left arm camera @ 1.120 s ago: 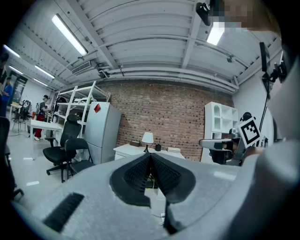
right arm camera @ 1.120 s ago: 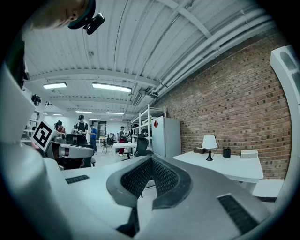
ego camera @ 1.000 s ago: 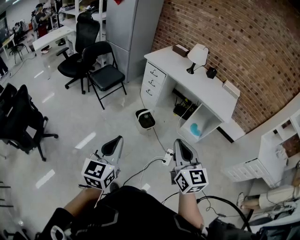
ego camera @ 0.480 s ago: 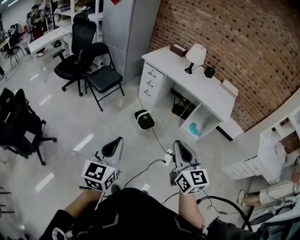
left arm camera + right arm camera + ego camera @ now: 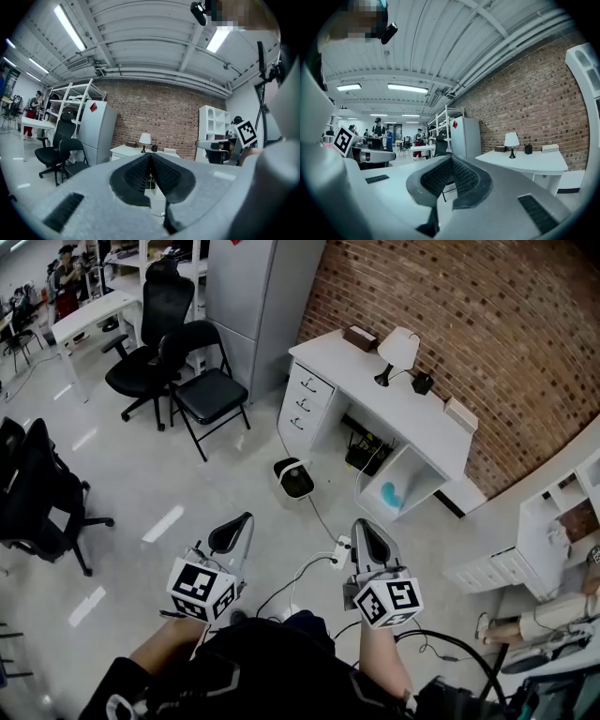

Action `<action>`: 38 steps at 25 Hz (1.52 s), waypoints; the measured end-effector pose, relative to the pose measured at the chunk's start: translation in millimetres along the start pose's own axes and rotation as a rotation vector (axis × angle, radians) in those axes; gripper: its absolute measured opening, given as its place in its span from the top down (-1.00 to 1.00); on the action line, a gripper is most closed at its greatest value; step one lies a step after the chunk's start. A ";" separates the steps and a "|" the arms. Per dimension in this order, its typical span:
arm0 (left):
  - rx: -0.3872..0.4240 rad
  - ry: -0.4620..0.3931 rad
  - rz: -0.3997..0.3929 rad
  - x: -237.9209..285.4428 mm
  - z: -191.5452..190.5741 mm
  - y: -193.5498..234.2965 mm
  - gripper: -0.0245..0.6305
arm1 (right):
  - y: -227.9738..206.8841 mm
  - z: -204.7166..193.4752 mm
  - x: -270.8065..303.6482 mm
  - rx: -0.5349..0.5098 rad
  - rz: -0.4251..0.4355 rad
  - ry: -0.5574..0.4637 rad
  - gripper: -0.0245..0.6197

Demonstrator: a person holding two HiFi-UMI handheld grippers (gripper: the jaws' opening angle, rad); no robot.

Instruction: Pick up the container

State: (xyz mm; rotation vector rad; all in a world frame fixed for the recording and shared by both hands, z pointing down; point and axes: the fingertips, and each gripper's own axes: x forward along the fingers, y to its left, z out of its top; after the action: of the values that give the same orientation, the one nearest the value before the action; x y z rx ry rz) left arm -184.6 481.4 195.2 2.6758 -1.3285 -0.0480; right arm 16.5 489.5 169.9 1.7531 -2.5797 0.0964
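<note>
A small white container with a dark top (image 5: pixel 292 477) stands on the floor in front of the white desk (image 5: pixel 375 395), with a cable running from it. My left gripper (image 5: pixel 232 532) and right gripper (image 5: pixel 368 538) are held side by side over the floor, well short of it and pointing level toward the desk. Both are shut with nothing between the pads. In the left gripper view the ribbed pads (image 5: pixel 151 161) meet in front of the desk and lamp (image 5: pixel 145 138). The right gripper view shows its pads (image 5: pixel 451 164) closed too, with the desk (image 5: pixel 525 161) off to the right.
A folding chair (image 5: pixel 208 381) and an office chair (image 5: pixel 150 324) stand left of the desk by a grey cabinet (image 5: pixel 253 296). Another black chair (image 5: pixel 37 484) is at far left. A power strip and cables (image 5: pixel 339 551) lie on the floor between the grippers. White shelving (image 5: pixel 553 540) stands at right.
Both grippers have drifted slightly together across the floor toward the desk. Their jaws stayed shut and empty.
</note>
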 end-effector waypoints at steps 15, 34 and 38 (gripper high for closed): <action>-0.017 0.030 0.010 51.7 -9.6 33.3 0.90 | -18.4 -22.0 68.7 0.002 0.055 0.049 0.90; 0.005 0.095 0.113 211.4 7.4 67.2 0.90 | -144.8 -7.5 196.5 0.067 0.158 0.032 0.90; 0.003 0.111 0.123 249.4 4.5 64.3 0.90 | -175.0 -11.2 210.9 0.071 0.174 0.035 0.90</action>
State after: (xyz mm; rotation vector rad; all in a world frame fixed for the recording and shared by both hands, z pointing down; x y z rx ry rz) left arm -84.5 244.5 210.4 2.5516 -1.4544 0.1154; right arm 101.3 230.2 198.9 1.5282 -2.7309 0.2215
